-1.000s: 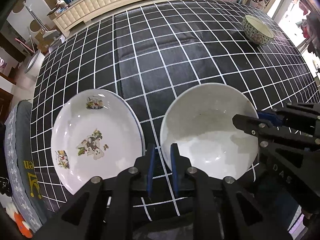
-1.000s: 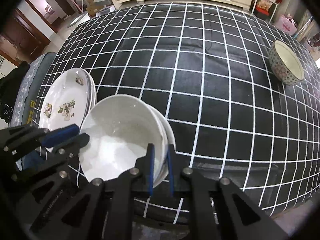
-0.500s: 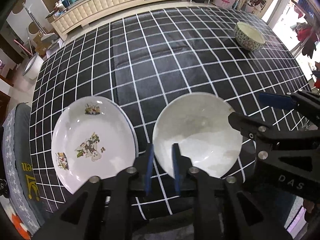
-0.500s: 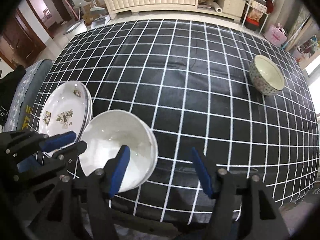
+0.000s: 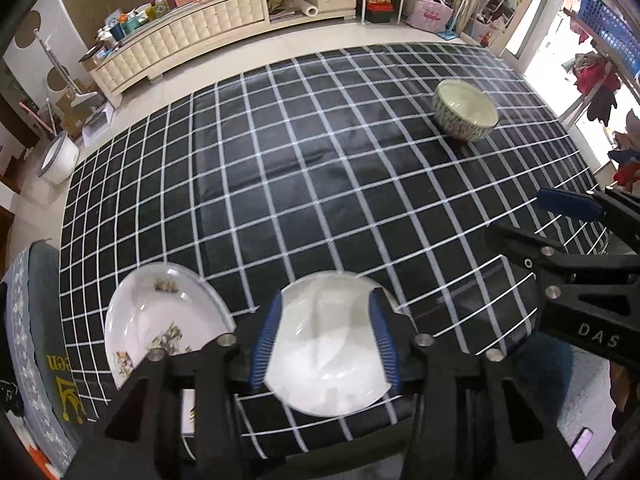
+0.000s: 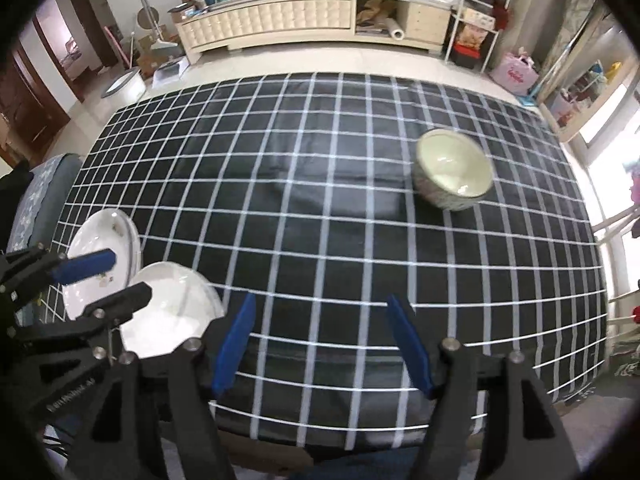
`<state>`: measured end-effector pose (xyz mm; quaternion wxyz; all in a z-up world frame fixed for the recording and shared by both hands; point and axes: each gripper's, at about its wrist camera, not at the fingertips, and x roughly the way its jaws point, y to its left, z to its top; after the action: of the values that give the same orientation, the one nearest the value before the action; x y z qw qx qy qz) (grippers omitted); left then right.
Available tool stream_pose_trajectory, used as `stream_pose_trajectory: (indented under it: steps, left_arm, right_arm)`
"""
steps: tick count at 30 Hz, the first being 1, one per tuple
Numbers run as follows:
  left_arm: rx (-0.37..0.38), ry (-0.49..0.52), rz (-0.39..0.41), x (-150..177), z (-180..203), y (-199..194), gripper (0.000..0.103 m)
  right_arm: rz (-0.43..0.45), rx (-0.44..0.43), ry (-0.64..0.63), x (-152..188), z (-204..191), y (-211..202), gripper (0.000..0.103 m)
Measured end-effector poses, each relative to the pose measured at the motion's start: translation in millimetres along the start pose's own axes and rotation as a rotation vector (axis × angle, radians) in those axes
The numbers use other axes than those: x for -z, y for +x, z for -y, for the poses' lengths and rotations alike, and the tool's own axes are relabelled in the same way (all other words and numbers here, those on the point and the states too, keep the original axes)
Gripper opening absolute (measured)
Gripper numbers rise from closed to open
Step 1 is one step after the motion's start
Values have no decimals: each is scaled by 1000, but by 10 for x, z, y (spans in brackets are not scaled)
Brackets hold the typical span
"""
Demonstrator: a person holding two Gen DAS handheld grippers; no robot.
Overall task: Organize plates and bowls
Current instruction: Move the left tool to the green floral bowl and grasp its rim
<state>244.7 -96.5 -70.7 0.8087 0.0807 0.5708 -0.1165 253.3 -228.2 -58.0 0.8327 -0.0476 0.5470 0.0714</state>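
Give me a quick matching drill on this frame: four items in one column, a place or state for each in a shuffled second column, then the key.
Items
1. floral plate
2. plain white bowl
3. patterned bowl
4. right gripper

Places or states
A. alone at the cloth's far right
B. near edge, seen between the left gripper's open fingers
C. open, over bare checked cloth
D. near-left corner, beside the white bowl

Pairs: 1-D, 2-B, 3-A, 4-C

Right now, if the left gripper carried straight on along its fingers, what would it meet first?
Most likely the plain white bowl at the near edge of the black grid-patterned tablecloth. The left gripper has just been opening; its blue pads frame the bowl from above, apparently without touching it, though depth is unclear.
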Motion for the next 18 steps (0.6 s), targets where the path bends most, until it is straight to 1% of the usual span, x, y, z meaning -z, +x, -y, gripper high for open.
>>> stream_pose_trajectory:
  steps: [1,3,5,8,12,15,18]
  left_arm:
    - [6,0,8,-65,43,-20,50]
    - [6,3,20,-142,103,-39,50]
    - [11,11,42,-265,194,-54,50]
    - [25,9,53,-452,324,-27,50]
    - [23,43,65,-669,502,4,50]
    - [15,67,82,-844,639,18,50]
    - [15,67,79,-999,728,72,50]
  right_arm:
    - [5,8,6,-22,80,-27,78]
    - [16,17,19,-69,212,-73,80]
    - [26,27,34,-123,347,-114,80]
    - [36,38,50,-213,489,-128,81]
    - [38,60,45,-308,681,-107,89]
    - [25,77,42,-394,841,-44,89]
    - [19,72,55,-493,1011,18,89]
